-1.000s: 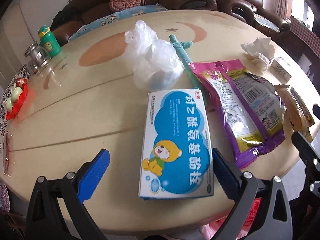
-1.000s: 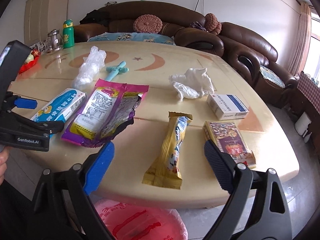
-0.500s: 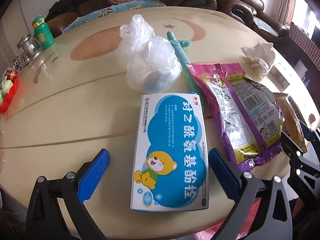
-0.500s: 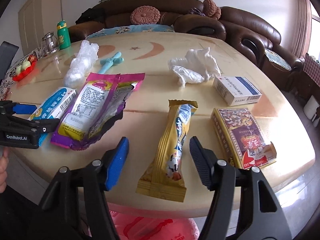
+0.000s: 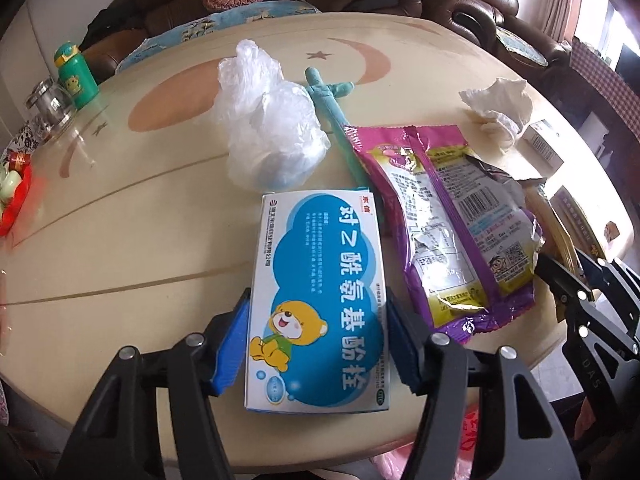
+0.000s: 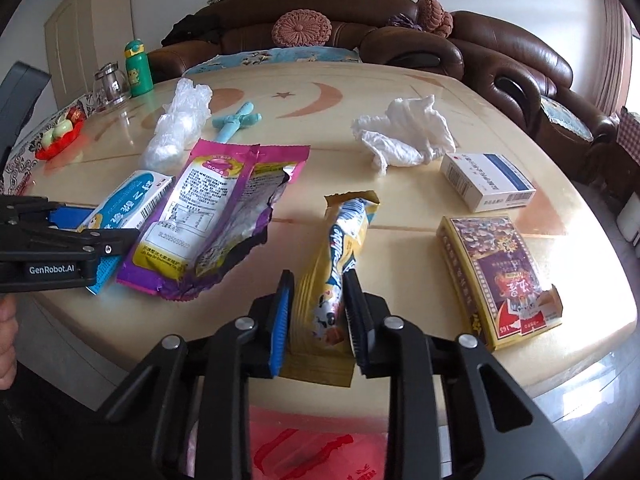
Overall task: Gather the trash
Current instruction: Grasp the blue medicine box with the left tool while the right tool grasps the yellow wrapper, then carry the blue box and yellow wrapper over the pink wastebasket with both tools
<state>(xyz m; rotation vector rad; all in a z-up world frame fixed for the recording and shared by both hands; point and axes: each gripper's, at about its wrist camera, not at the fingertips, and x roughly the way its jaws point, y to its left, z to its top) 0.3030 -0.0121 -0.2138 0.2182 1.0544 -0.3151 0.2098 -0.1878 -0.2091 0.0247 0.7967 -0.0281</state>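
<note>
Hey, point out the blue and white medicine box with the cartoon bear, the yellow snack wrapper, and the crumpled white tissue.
Blue and white cardboard medicine box with cartoon bear [image 5: 320,300]: left wrist view, printed top face.
Long yellow plastic snack wrapper [image 6: 340,256]: right wrist view, middle of wrapper.
Crumpled white paper tissue [image 6: 408,132]: right wrist view, centre of wad.

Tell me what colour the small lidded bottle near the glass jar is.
Green with a yellow lid, clearest on the bottle in the right wrist view.

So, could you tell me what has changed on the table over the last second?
Both grippers closed in from wide open: the left gripper now has its jaws against the blue medicine box, and the right gripper is closing on the yellow snack wrapper. The purple bag, tissue and other boxes stayed put.
</note>
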